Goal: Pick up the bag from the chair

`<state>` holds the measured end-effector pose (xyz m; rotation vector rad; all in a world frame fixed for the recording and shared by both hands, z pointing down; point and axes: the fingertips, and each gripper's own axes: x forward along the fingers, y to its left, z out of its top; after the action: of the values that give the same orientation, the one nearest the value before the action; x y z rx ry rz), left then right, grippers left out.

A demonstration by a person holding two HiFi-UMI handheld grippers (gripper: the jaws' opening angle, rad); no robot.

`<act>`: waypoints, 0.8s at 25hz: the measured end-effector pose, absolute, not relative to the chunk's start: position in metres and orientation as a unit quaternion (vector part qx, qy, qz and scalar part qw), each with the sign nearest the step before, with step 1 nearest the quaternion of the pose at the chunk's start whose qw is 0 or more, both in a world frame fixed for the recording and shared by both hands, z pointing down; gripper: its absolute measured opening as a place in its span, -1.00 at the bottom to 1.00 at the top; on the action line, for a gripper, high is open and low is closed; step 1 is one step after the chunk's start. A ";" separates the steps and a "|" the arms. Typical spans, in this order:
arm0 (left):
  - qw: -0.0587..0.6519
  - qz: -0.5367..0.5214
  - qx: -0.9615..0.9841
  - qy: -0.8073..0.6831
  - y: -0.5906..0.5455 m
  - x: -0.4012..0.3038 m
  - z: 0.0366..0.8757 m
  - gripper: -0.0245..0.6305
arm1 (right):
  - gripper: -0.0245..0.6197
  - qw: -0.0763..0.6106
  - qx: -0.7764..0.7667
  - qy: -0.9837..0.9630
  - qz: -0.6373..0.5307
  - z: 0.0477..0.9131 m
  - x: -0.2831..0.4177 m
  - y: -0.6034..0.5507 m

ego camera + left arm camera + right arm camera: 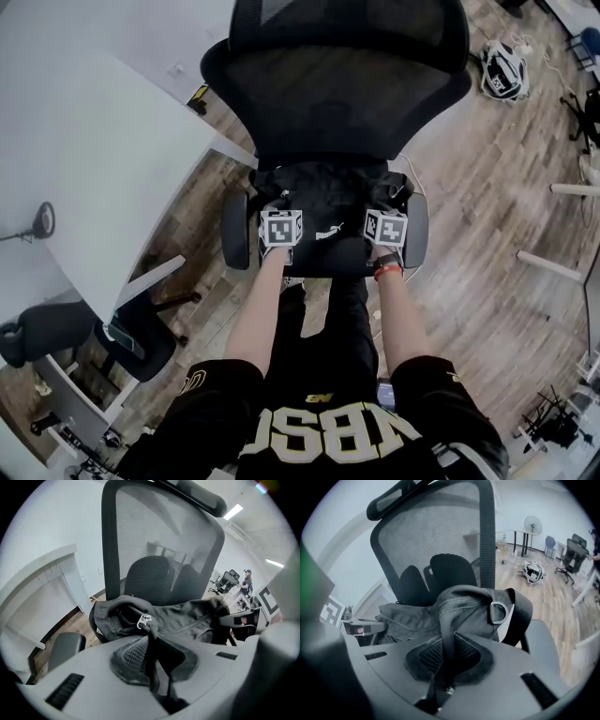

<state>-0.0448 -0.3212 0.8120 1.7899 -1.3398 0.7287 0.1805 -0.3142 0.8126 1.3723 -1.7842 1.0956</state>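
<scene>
A black fabric bag [323, 192] lies on the seat of a black mesh-backed office chair [337, 84]. My left gripper [278, 204] is at the bag's left front edge and my right gripper [387, 202] is at its right front edge. In the left gripper view the bag [183, 613] fills the middle, a metal zipper pull [143, 619] shows, and the left gripper [152, 656] is shut on a fold of the bag. In the right gripper view the right gripper [445, 660] is shut on a fold of the bag [459, 609] beside a metal D-ring [497, 611].
The chair's armrests [234, 231] [416, 230] flank both grippers. A white desk [84, 159] stands close on the left, with a second dark chair [131, 337] under its corner. A black-and-white object [504, 71] lies on the wooden floor at the far right.
</scene>
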 end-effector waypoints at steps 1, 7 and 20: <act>0.380 0.282 0.705 -0.528 -0.322 -0.045 0.802 -0.79 | -0.80 0.305 0.525 -0.677 0.415 0.803 0.180 -0.313; 0.345 0.262 0.722 -0.539 -0.325 -0.041 0.746 -0.79 | -0.80 0.262 0.545 -0.684 0.408 0.748 0.185 -0.309; 0.276 0.224 0.745 -0.564 -0.310 -0.042 0.639 -0.80 | -0.81 0.211 0.547 -0.723 0.365 0.652 0.176 -0.293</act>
<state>-0.0422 -0.3102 0.6388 2.0023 -1.5158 0.6017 0.1759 -0.2935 0.6517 1.5209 -2.0079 1.0143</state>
